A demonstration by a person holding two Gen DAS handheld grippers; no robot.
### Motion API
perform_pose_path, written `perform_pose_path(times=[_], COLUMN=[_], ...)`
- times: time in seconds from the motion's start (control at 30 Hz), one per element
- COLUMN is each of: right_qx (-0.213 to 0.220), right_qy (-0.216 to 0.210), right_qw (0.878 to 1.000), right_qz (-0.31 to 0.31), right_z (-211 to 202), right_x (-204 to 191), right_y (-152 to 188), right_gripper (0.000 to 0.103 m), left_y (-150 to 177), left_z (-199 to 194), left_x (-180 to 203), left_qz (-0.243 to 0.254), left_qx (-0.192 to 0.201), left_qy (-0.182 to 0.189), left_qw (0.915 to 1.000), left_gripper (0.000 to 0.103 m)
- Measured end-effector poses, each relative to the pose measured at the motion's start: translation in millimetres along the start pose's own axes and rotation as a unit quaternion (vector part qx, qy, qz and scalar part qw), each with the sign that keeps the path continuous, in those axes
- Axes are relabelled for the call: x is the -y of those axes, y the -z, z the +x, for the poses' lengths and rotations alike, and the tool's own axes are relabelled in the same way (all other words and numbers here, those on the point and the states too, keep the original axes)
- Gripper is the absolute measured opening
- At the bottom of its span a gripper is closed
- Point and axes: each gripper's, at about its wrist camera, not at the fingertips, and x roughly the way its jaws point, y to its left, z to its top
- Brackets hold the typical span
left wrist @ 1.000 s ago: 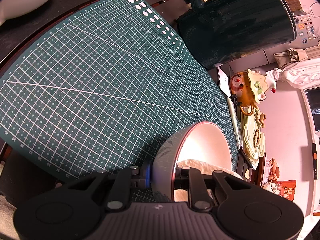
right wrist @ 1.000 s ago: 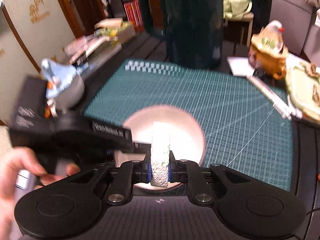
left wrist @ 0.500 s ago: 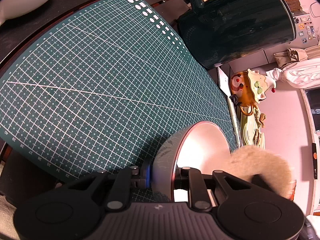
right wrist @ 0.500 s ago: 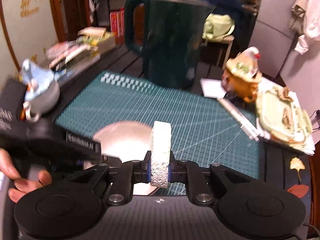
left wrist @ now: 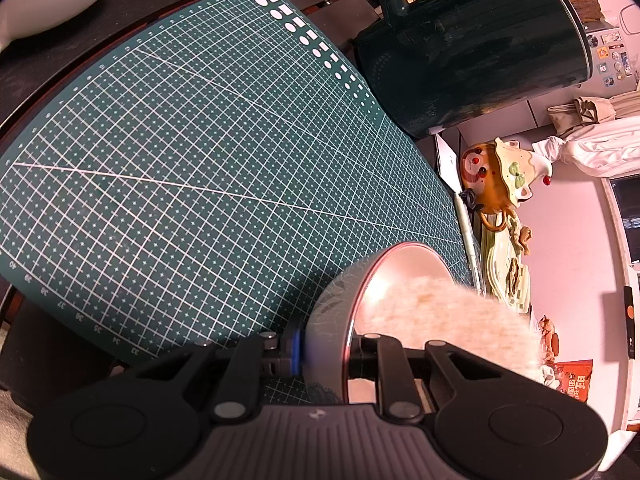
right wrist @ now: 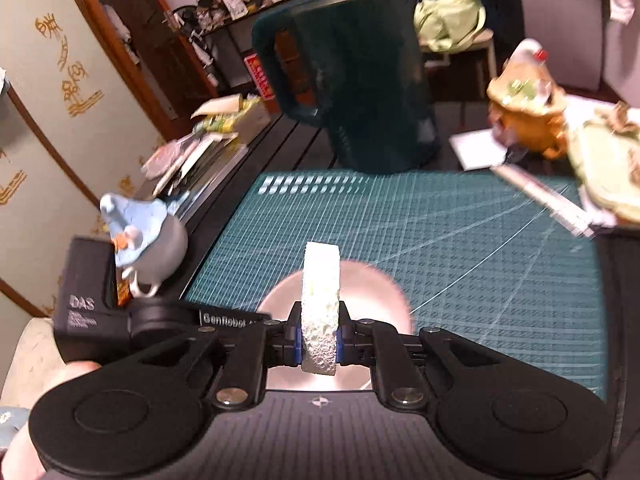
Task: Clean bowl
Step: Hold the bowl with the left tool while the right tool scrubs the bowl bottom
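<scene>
- cluttered room, dark slatted table (right wrist: 288,148) with a green cutting mat (left wrist: 192,168); big dark green jug (right wrist: 360,92) at the mat's far edge.
- bowl (left wrist: 332,336) sits at the mat's near edge, rim clamped by the left gripper (left wrist: 320,354): one finger outside the wall, one inside.
- right gripper (right wrist: 319,340) is closed on a white sponge (right wrist: 320,300), held on edge over the bowl's mouth.
- wiping tip, my read: keep the sponge's flat face on the inner wall, sweep round the curve, and hold the rim clamp steady so the bowl doesn't skate.
- left wrist view shows the rim pinch and the sponge's broad, blurred face inside the bowl.
- only the right wrist view shows the sponge grip, the other gripper's body and a hand (right wrist: 24,420) at lower left.
</scene>
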Motion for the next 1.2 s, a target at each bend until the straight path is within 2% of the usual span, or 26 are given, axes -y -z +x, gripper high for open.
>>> perform_pose_path(times=[0.17, 0.4, 0.57, 0.63, 0.7, 0.77, 0.83, 0.97, 1.07, 1.2], right_qx=[-0.026, 0.031, 0.072, 0.075, 0.060, 0.025, 0.000, -0.051, -0.061, -0.049], right_qy=[0.043, 0.124, 0.125, 0.101, 0.066, 0.015, 0.009, 0.015, 0.046, 0.094], right_qw=[0.999, 0.988, 0.986, 0.991, 0.996, 1.000, 1.000, 0.999, 0.997, 0.992], right_qz=[-0.008, -0.084, -0.079, -0.052, -0.028, 0.006, 0.008, 0.006, -0.027, -0.073], right_z=[20.9, 1.8, -28.7, -41.0, -44.2, -34.6, -21.3, 10.2, 21.7, 24.9], right_x=[-0.9, -16.4, -11.4, -2.6, 3.9, 10.8, 9.0, 3.7, -4.3, -16.4], right_y=[6.1, 3.7, -12.9, -20.6, -21.9, -20.9, -16.1, -3.8, 5.2, 11.7], right_gripper=[0.013, 0.013, 0.013, 0.013, 0.013, 0.013, 0.013, 0.013, 0.013, 0.013], left_y=[1.2, 0.3, -1.1, -1.8, -2.3, -2.9, -3.0, 0.6, 0.6, -0.4], left_z=[-2.0, -4.8, -6.3, -6.7, -6.1, -5.3, -5.7, -5.9, -6.6, -6.1], left_x=[-1.8, -8.3, -16.5, -19.4, -16.5, -12.4, -12.4, -9.3, -10.3, -9.9], left_qz=[0.000, -0.001, -0.001, -0.001, -0.001, -0.001, -0.001, -0.001, -0.001, -0.001], left_qx=[0.000, -0.001, 0.000, 0.000, 0.000, 0.000, -0.001, -0.001, -0.001, -0.002], left_qy=[0.000, 0.001, 0.001, 0.001, 0.001, 0.001, 0.000, 0.000, 0.001, 0.001], left_qw=[1.0000, 1.0000, 1.0000, 1.0000, 1.0000, 1.0000, 1.0000, 1.0000, 1.0000, 1.0000], left_gripper=[0.018, 0.018, 0.018, 0.018, 0.018, 0.018, 0.018, 0.018, 0.018, 0.018])
